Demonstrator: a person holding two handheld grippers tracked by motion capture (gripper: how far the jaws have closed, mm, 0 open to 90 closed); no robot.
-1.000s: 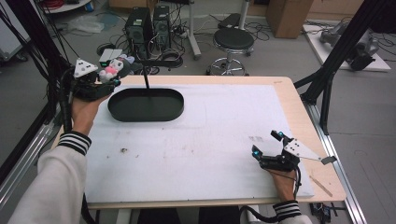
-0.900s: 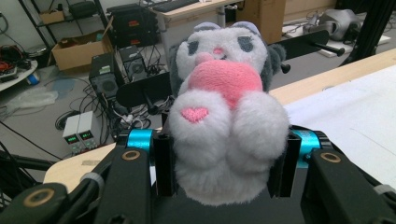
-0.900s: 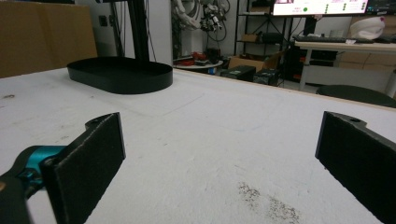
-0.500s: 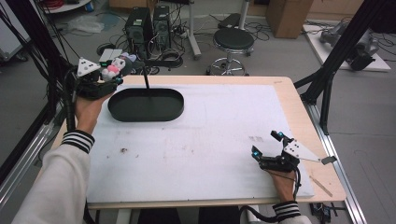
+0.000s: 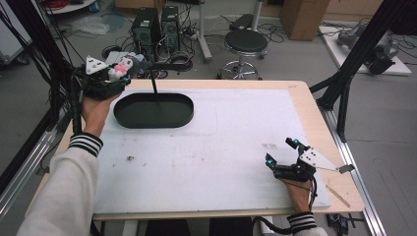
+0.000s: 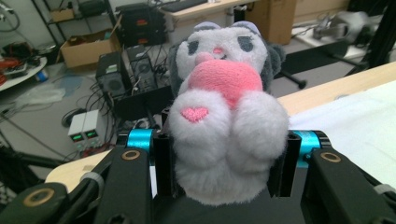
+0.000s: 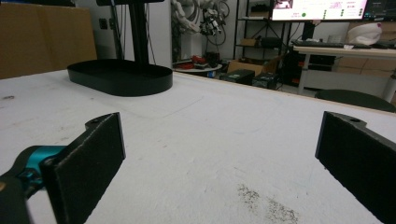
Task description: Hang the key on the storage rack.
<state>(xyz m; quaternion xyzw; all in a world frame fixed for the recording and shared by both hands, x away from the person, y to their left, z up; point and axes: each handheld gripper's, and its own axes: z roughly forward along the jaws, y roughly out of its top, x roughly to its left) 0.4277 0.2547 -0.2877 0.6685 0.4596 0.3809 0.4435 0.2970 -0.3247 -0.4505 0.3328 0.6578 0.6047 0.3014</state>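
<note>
The left gripper [image 5: 110, 81] pinches the soft toy [image 6: 227, 116] tight, likely so it won't drop before reaching the black tray [image 5: 155, 110]. The right gripper [image 5: 285, 160] rests with jaws spread.

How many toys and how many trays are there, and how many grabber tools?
Plush toy: 1
Black oval tray: 1
Grippers: 2, the left gripper and the right gripper
Total: 4
</note>
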